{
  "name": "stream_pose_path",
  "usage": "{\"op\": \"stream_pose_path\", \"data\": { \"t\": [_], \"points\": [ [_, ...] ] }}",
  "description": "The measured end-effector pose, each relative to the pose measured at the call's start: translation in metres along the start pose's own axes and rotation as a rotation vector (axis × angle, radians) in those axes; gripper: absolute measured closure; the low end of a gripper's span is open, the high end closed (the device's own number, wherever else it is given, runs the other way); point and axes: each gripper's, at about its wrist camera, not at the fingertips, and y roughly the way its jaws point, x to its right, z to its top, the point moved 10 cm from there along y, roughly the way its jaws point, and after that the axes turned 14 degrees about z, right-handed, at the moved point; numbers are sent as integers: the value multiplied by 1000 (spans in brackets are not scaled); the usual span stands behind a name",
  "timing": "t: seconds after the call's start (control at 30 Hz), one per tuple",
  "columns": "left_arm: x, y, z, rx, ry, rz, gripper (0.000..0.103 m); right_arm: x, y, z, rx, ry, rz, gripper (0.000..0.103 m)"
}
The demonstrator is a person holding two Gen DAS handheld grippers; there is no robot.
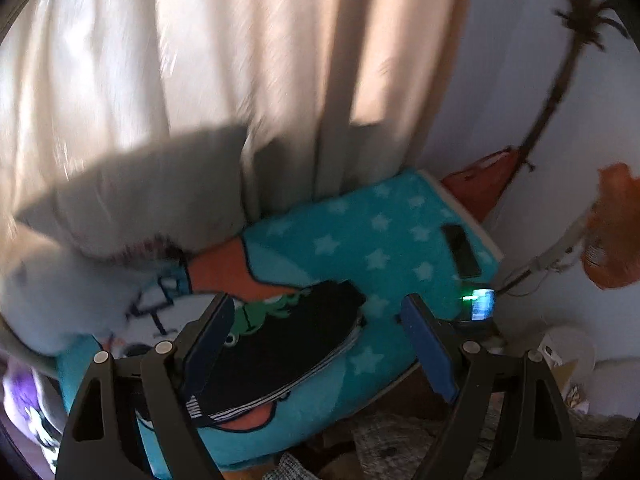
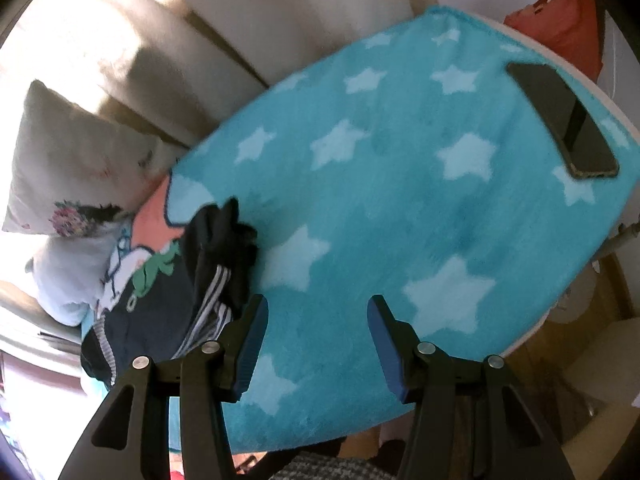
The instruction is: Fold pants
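- Left wrist view: left gripper point(image 1: 318, 338) jaws spread wide, holding nothing, hovering above the pants point(image 1: 280, 344).
- Right wrist view: right gripper point(image 2: 316, 334) jaws also released, empty, over the blanket point(image 2: 400, 208).
- Pants point(image 2: 180, 292): dark, white-striped, bunched on the blanket's left end.
- Phone point(image 2: 564, 124): on the blanket's far right corner.
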Motion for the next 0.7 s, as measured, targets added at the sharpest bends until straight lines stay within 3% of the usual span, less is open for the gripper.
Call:
{"op": "stream_pose_path", "data": {
  "t": [0.17,0.33,0.5,0.7],
  "points": [
    [-2,110,-23,-84,-97,-74,20,-1,4,2,5,-18,84,45],
    [20,212,-40,-297,-163,-189,31,-21,32,-4,-55,-53,161,45],
    [49,270,-32,-384,-120,-268,31,-35,66,-1,-97,-14,217,45],
    [103,310,-27,-450,33,-378,31,-58,89,2,-119,-45,223,43]
  ]
}}
